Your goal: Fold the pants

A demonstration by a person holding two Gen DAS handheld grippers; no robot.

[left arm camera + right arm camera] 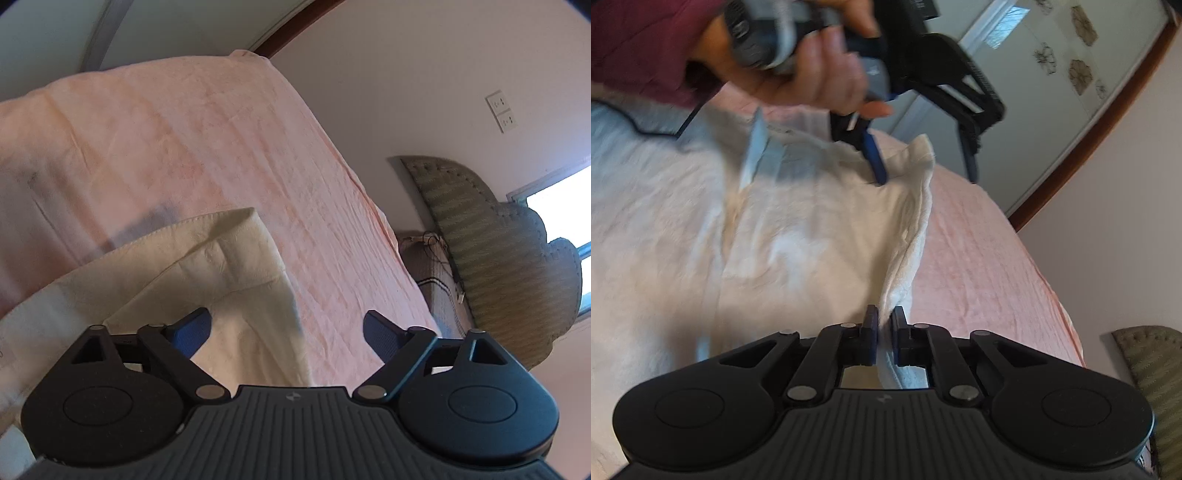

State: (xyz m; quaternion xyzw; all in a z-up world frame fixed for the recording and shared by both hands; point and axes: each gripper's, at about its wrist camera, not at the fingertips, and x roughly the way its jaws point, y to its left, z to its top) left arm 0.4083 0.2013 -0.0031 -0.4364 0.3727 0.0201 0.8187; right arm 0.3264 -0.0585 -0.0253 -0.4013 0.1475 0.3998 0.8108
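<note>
Cream pants [798, 221] soft, light, floppy: take hems. Right claw [884, 325] clamped on edge fold; left claw [286, 332] wide open, empty, above corner. Pink bed [221, 147].

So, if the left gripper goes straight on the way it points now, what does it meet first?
Most likely the cream pants lying just ahead of the open left gripper, near their edge; beyond lies the pink bedsheet. Depth is unclear.

right gripper [884, 325] – clamped on pants [768, 236] edge | left gripper [925, 177] – jaws apart
</note>
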